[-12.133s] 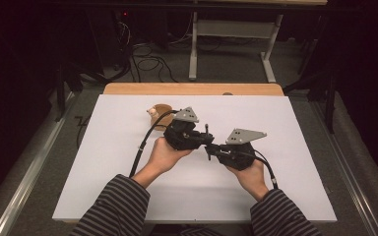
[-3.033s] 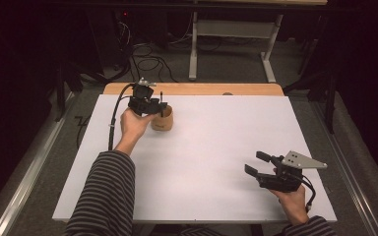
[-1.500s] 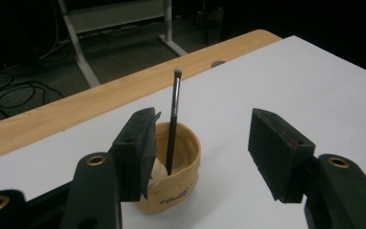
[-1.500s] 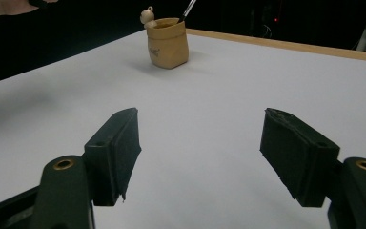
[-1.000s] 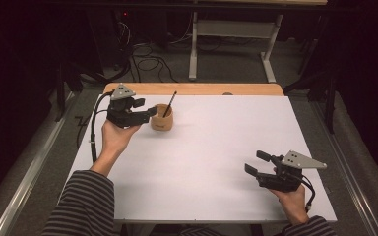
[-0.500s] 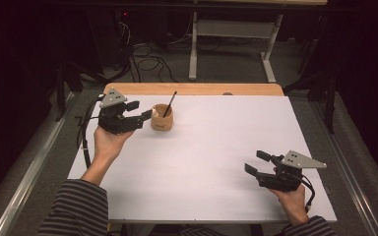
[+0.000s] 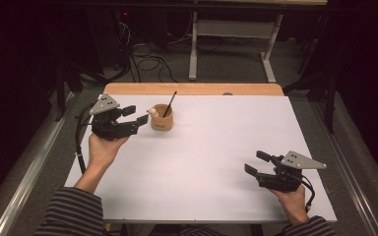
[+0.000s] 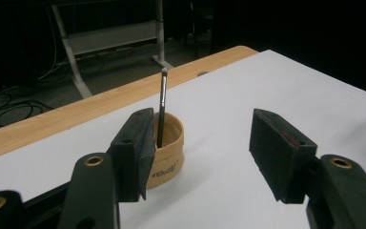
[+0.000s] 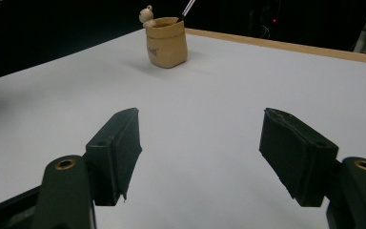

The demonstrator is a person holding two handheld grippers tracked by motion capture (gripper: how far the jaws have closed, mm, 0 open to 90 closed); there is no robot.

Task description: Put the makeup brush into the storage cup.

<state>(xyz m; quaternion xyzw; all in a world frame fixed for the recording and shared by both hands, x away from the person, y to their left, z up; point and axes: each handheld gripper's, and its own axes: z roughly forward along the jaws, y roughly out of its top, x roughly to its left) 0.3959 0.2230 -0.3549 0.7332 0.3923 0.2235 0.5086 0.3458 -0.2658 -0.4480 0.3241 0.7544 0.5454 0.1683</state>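
Wide bare white table [image 7: 197, 162] lies between my tongs. My left gripper [image 7: 135, 115], jaws wide and empty, sits just beside the tan pen cup [image 7: 162, 118] near the far wooden edge [image 7: 192, 89]. My right gripper [image 7: 256, 162], jaws wide, is well apart from it, near the front edge.

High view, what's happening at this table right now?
A person holds a gripper in each hand over a white table. The left gripper sits beside a small tan cup with a thin brush standing in it; its jaws are open and hold nothing. The right gripper rests near the table's front right, also open and empty, far from the cup.
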